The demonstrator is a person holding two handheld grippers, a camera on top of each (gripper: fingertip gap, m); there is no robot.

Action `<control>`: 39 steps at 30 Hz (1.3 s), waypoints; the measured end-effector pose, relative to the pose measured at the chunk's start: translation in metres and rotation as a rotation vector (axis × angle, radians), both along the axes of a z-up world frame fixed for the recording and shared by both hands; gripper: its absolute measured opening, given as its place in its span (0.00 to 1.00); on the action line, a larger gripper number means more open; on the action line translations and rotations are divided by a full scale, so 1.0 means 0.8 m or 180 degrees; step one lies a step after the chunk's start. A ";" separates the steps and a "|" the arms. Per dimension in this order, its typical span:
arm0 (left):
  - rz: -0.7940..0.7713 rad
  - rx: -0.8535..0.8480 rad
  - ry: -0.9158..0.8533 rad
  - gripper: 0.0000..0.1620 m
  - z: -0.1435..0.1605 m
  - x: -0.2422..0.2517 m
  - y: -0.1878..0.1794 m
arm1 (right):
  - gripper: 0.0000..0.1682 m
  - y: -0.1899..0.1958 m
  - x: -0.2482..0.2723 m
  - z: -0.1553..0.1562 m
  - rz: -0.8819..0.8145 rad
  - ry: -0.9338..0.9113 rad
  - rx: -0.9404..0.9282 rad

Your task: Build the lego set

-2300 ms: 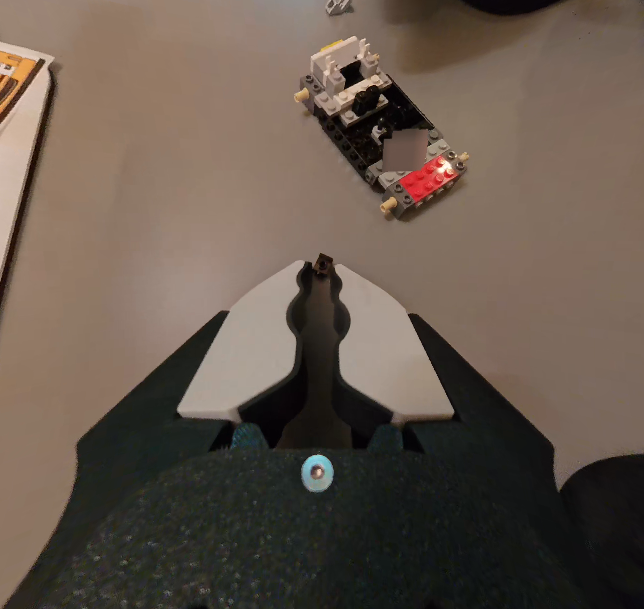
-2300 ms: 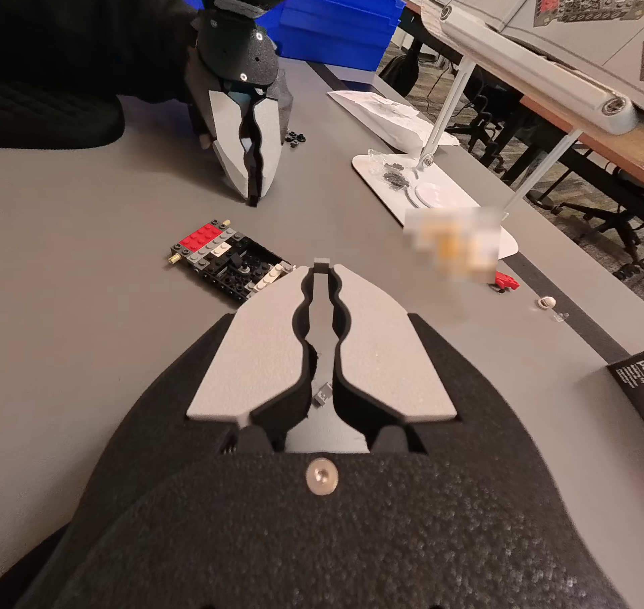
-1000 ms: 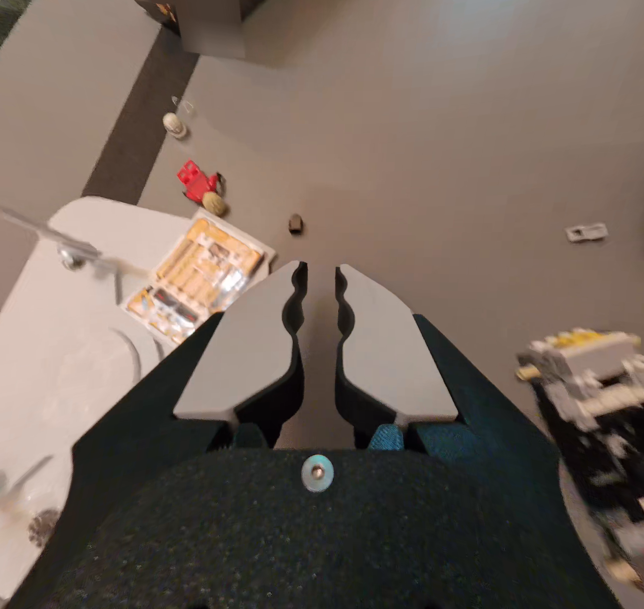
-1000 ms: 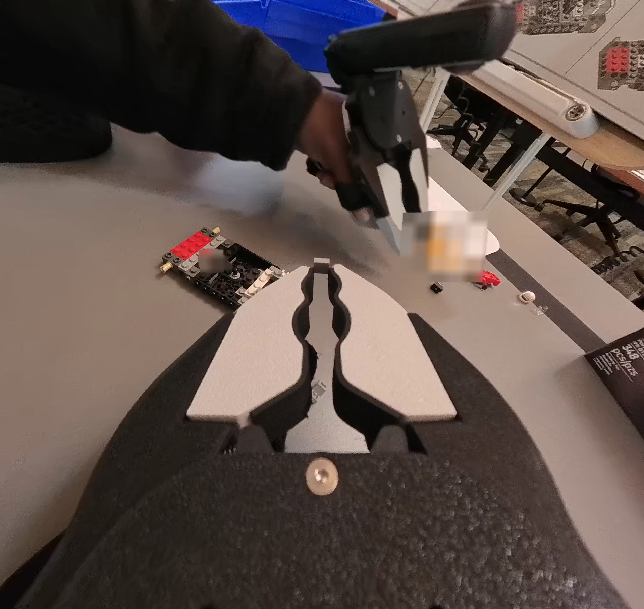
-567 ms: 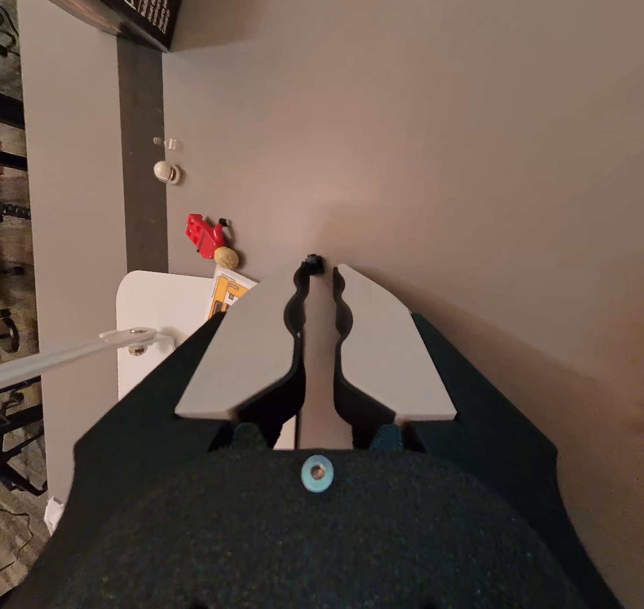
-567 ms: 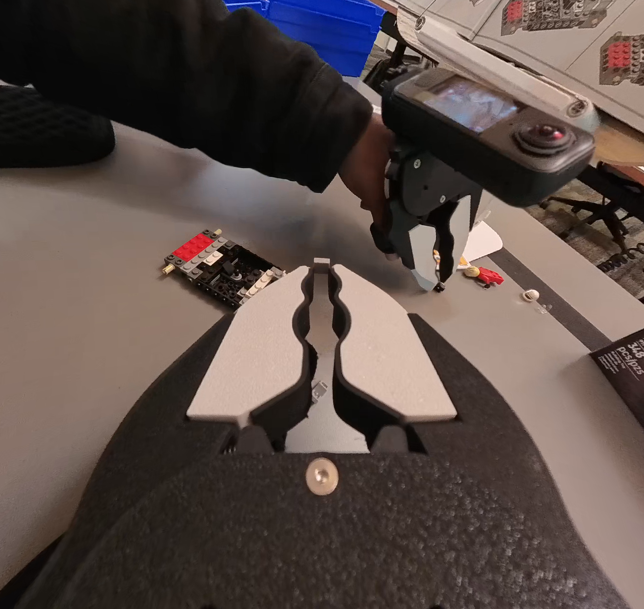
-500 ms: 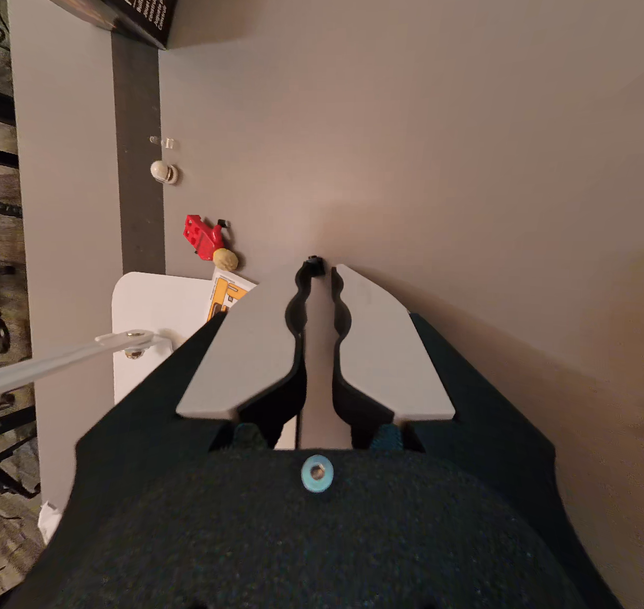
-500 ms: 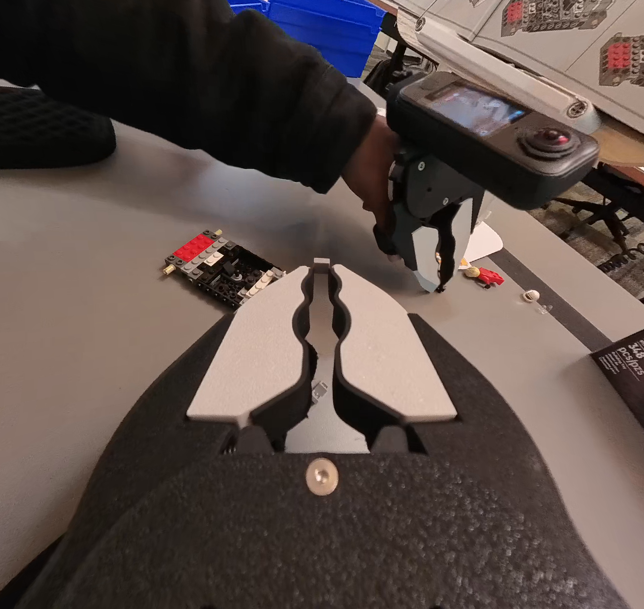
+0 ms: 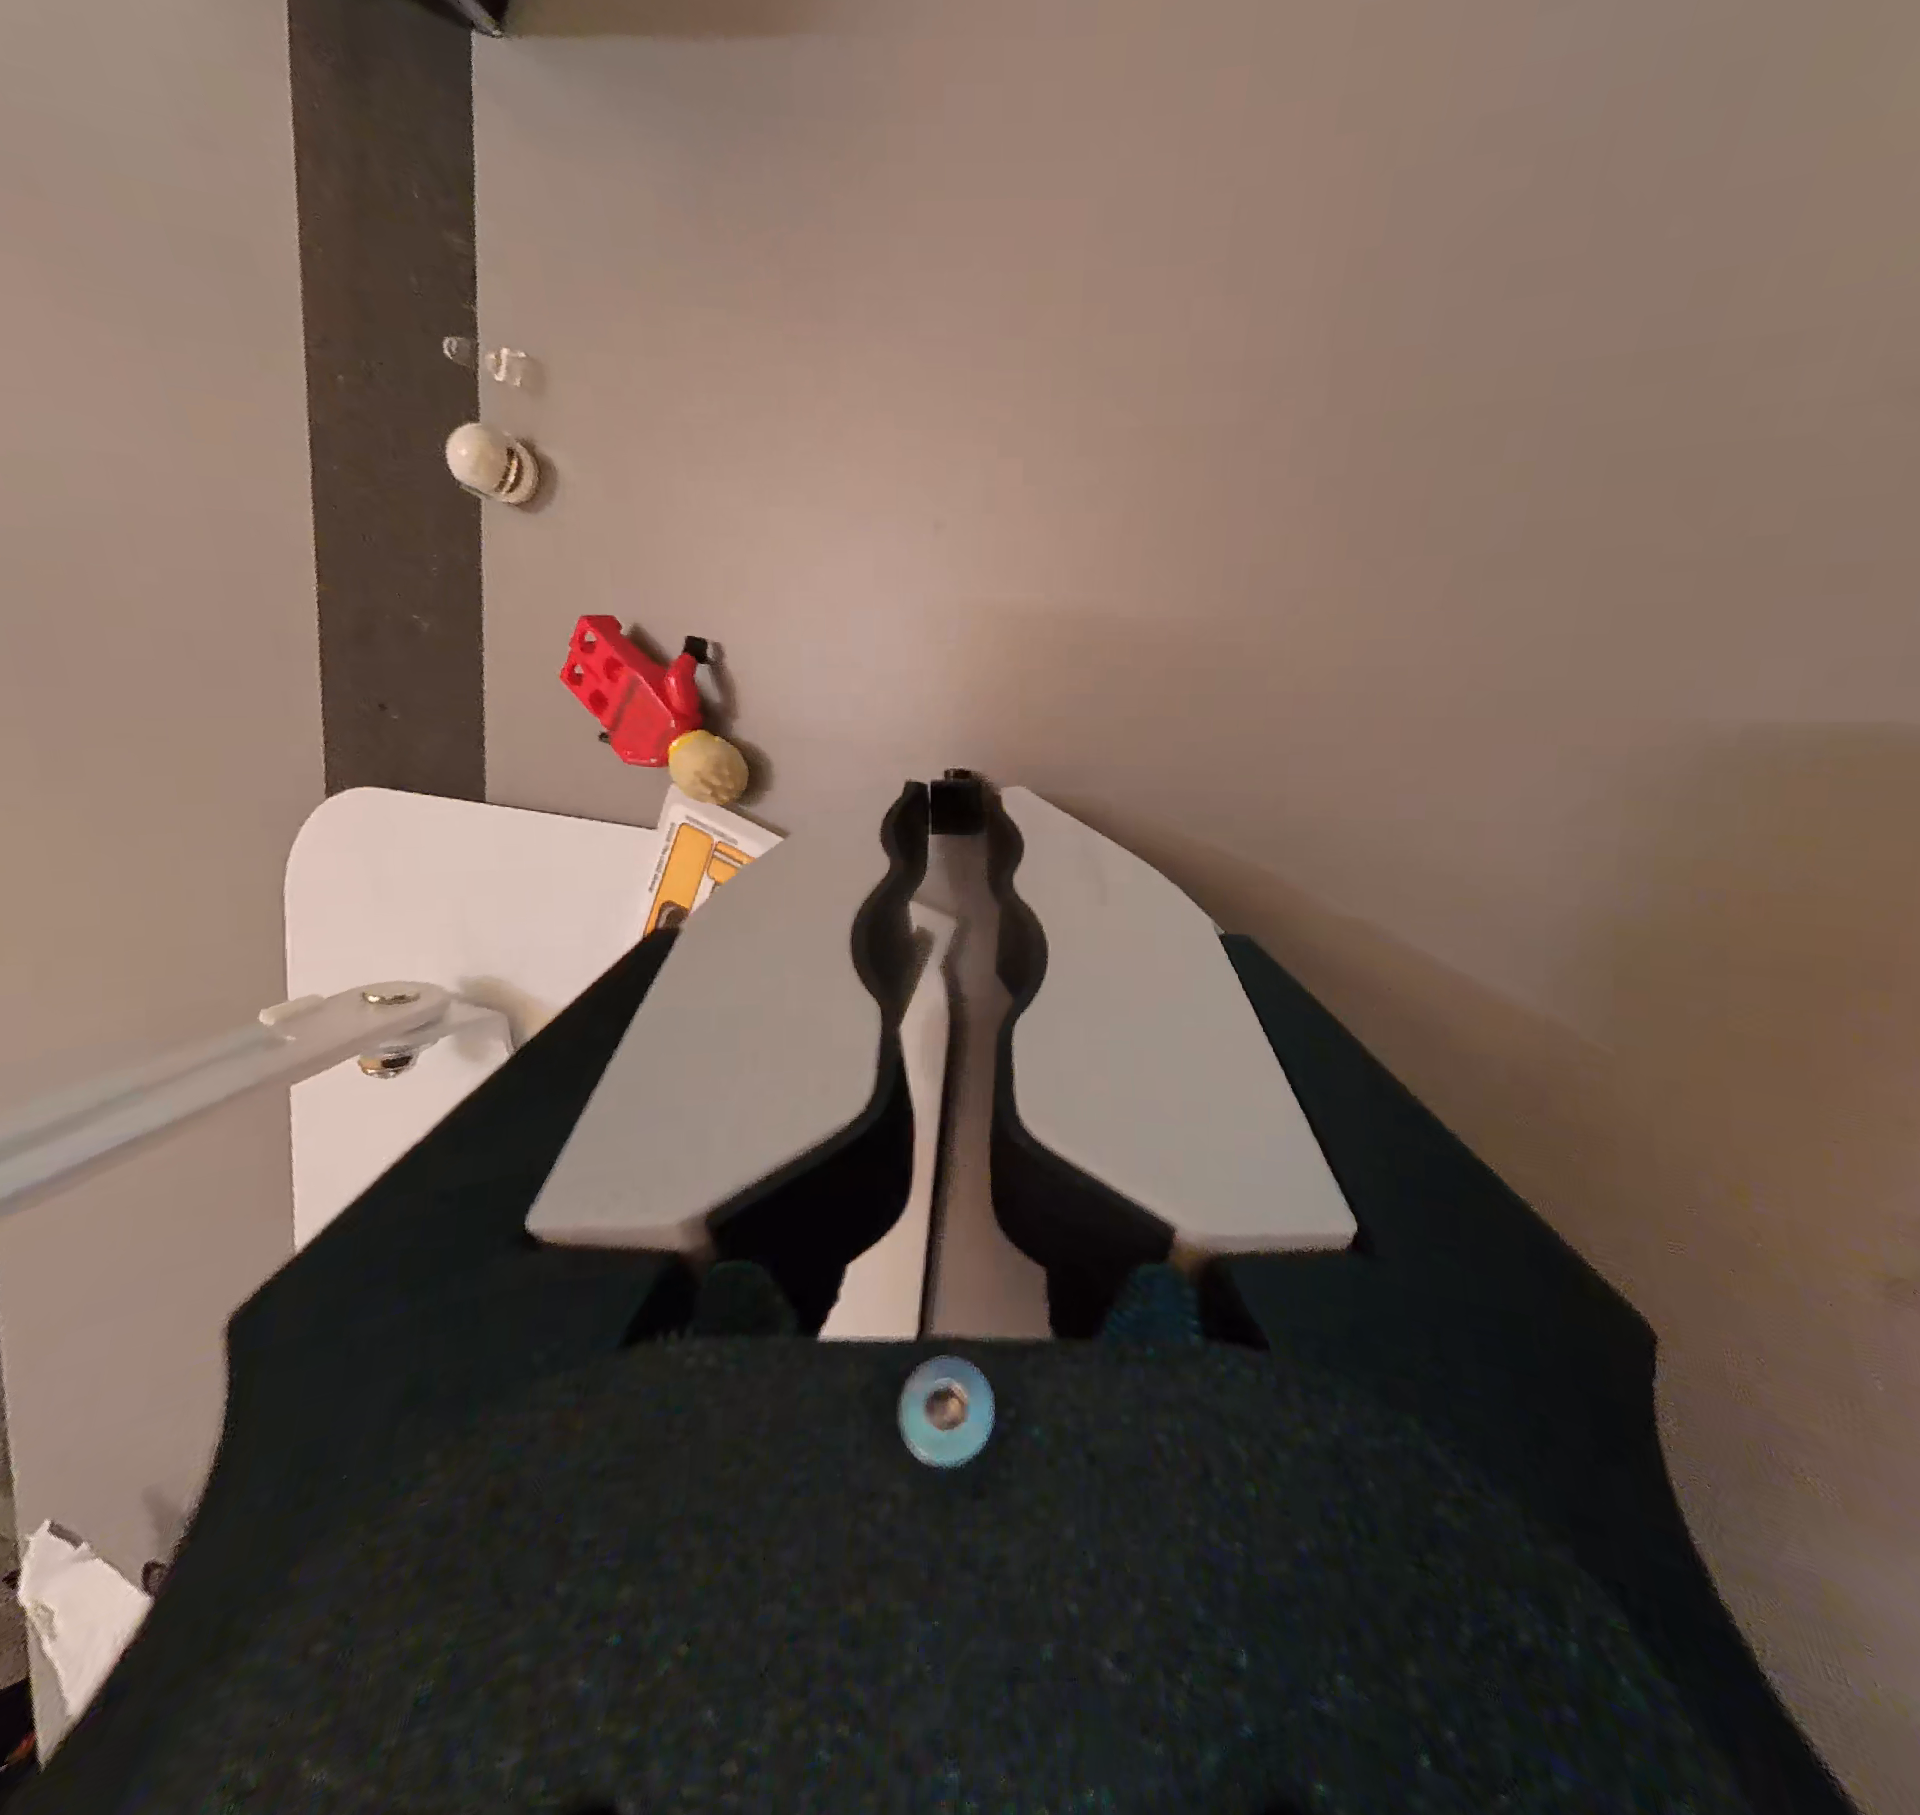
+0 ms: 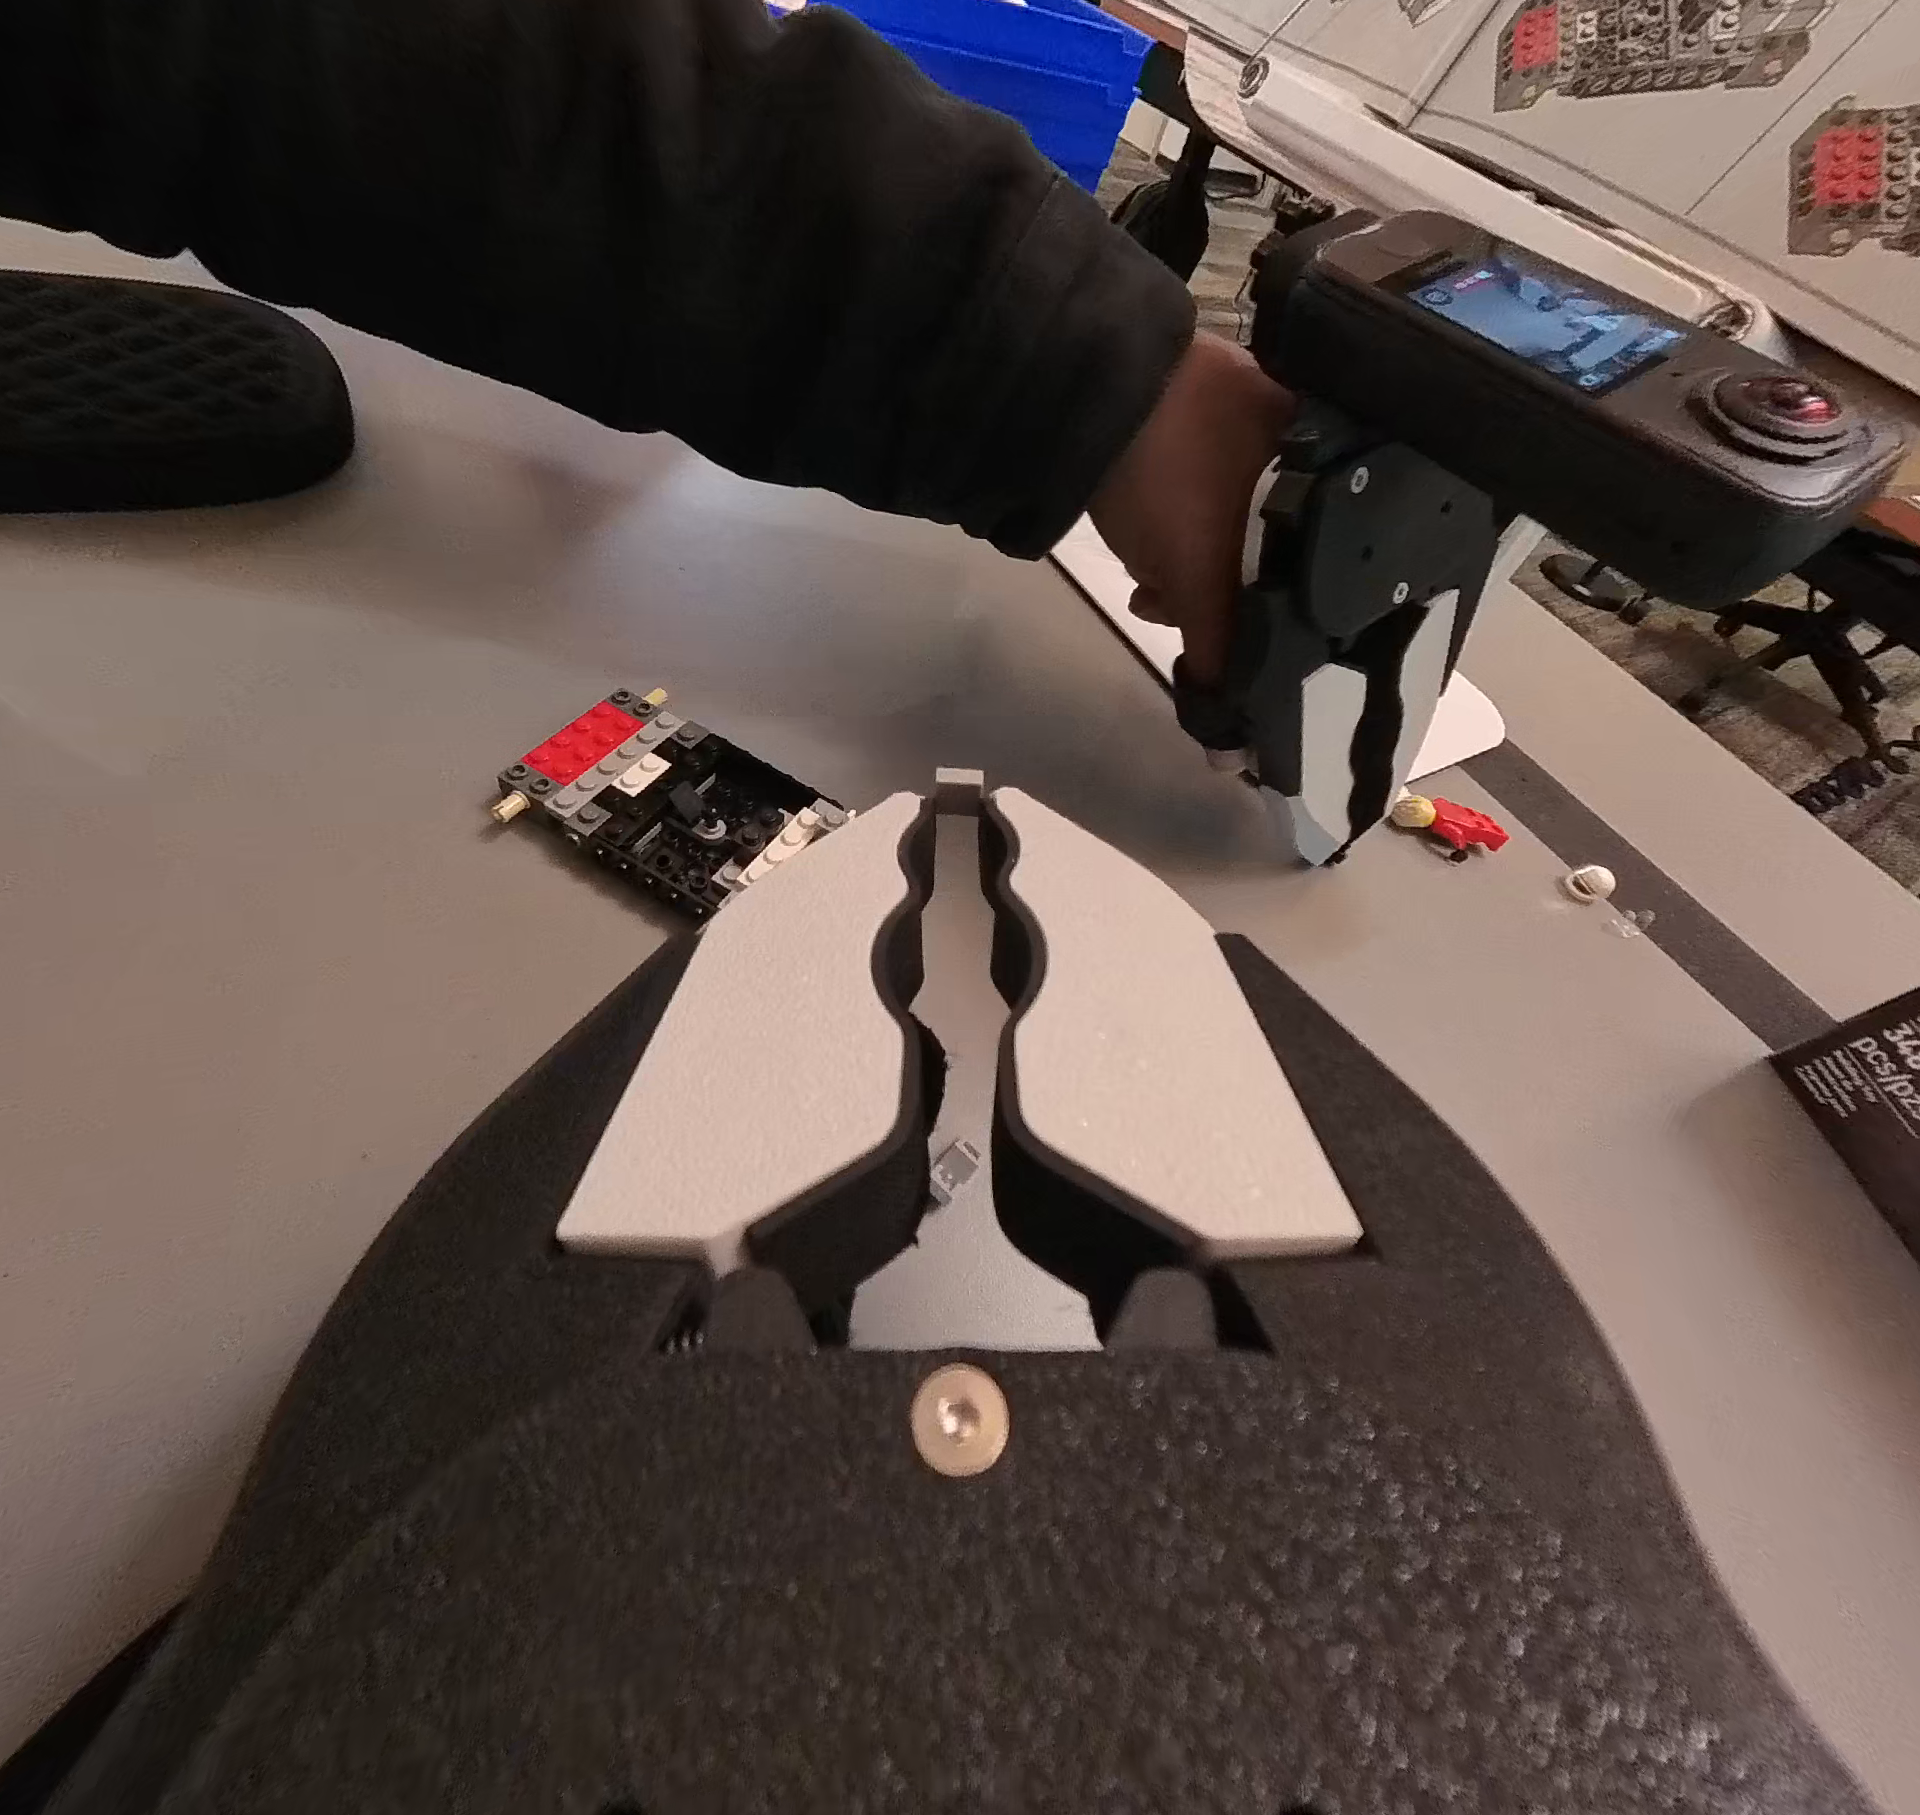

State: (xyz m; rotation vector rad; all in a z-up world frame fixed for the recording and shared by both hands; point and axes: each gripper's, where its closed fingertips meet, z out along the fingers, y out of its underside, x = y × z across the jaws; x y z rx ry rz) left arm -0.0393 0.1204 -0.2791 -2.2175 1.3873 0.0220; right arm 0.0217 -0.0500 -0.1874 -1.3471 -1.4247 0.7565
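Left gripper (image 9: 957, 797) pinches a small black piece (image 9: 955, 813) at its tips, low over the table. Right gripper (image 10: 959, 795) is closed on a small grey piece (image 10: 958, 781). The half-built chassis (image 10: 665, 804) lies just left of the right jaws, long axis slanting away leftward (well apart from the left gripper); the right is nearer.

The table (image 10: 312, 934) is smooth and matt grey. The right gripper (image 10: 957, 797) has grainy, matt pale fingers (image 10: 790, 1038) on a rough, pebbled black body with a shiny metal screw (image 10: 959, 1419) — the brick model (image 10: 665, 809) looks like glossy plastic — the sleeve (image 10: 623, 207) is black cloth.
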 end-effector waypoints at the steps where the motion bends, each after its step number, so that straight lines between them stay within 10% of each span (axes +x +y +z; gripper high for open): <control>1: -0.0006 0.0000 0.0010 0.06 0.000 0.000 0.000 | 0.04 0.000 0.000 0.000 -0.0001 0.0002 0.0000; 10: -0.0053 -0.0084 -0.0221 0.05 0.008 0.000 -0.010 | 0.04 0.001 0.000 0.000 -0.0012 0.0009 -0.0009; 23: -0.0488 -0.0358 -0.4022 0.05 0.195 0.047 -0.192 | 0.04 -0.008 0.006 0.058 0.0219 0.1007 -0.0791; 39: -0.0509 -0.0123 -0.4488 0.06 0.202 0.088 -0.246 | 0.04 -0.033 0.007 0.083 0.0755 0.1508 -0.1677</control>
